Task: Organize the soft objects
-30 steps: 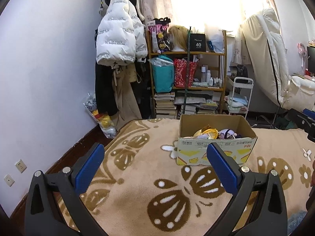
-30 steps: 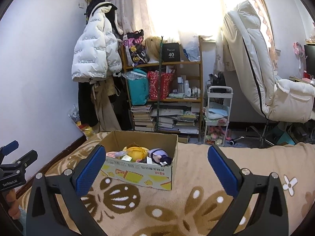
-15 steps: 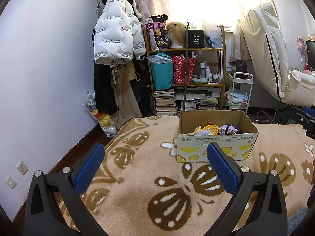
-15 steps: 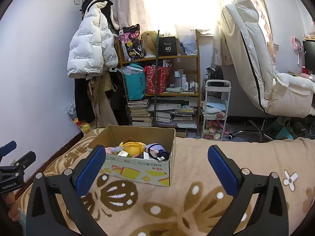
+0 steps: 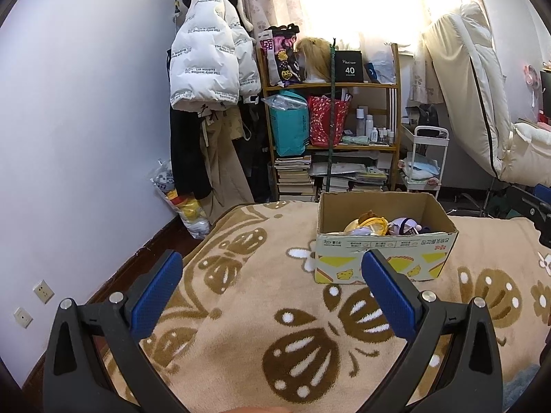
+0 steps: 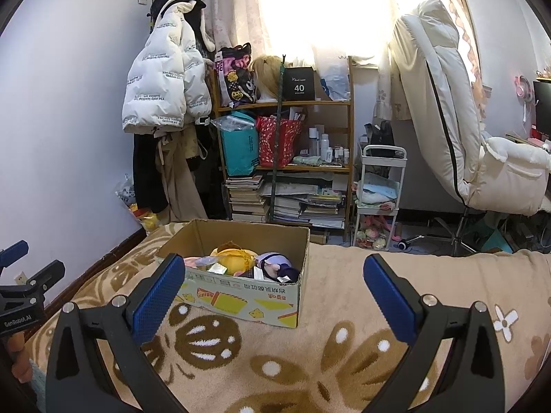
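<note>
Plush toys (image 6: 237, 261) heaped, seemingly, in box (image 6: 241, 301)

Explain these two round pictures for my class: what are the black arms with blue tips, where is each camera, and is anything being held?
A person holds hand tongs in each hand, and each carries a wide-angle camera looking along its fingers. The left tongs and the right tongs both gape open, holding nothing. Ahead, on a beige patterned blanket, stands an open cardboard box with soft toys inside. The left tongs also show at the right view's left edge.
</note>
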The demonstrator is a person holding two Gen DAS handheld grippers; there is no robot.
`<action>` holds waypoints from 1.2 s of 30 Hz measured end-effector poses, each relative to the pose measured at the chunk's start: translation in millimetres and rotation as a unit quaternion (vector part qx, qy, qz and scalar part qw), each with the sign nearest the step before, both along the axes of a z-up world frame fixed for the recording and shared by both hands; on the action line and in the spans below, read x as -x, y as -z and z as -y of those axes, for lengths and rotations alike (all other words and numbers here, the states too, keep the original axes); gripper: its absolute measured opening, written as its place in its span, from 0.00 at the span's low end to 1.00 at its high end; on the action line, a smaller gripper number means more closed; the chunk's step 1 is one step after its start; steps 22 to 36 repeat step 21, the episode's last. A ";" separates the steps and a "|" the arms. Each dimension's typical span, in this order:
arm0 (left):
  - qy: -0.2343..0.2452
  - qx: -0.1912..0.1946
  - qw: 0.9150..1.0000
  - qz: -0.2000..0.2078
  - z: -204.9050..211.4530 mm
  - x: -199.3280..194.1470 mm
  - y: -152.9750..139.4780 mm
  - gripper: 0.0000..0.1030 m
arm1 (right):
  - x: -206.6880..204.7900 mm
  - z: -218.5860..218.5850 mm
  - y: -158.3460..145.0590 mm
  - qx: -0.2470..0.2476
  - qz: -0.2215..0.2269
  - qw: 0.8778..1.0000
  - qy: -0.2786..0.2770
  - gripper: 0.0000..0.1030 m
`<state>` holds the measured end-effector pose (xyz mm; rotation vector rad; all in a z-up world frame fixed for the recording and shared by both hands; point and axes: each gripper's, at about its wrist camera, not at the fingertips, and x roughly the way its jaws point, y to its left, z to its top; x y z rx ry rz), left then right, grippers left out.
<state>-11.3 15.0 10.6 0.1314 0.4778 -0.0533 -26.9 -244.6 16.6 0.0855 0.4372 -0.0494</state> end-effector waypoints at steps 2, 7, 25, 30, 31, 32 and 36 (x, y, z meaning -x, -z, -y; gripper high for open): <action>0.001 0.001 1.000 0.000 -0.2 0.1 -0.2 0.99 | -0.2 -0.1 -0.2 0.000 0.001 1.000 0.000 1.00; 0.003 -0.001 1.000 0.001 1.2 -0.1 0.1 0.99 | 0.0 -1.4 -0.1 0.001 0.002 1.000 0.000 1.00; 0.005 0.001 1.000 0.001 0.5 -0.5 0.6 0.99 | -1.2 -0.6 0.5 -0.001 0.000 1.000 0.000 1.00; 0.005 0.001 1.000 0.001 0.5 -0.5 0.6 0.99 | -1.2 -0.6 0.5 -0.001 0.000 1.000 0.000 1.00; 0.005 0.001 1.000 0.001 0.5 -0.5 0.6 0.99 | -1.2 -0.6 0.5 -0.001 0.000 1.000 0.000 1.00; 0.005 0.001 1.000 0.001 0.5 -0.5 0.6 0.99 | -1.2 -0.6 0.5 -0.001 0.000 1.000 0.000 1.00; 0.005 0.001 1.000 0.001 0.5 -0.5 0.6 0.99 | -1.2 -0.6 0.5 -0.001 0.000 1.000 0.000 1.00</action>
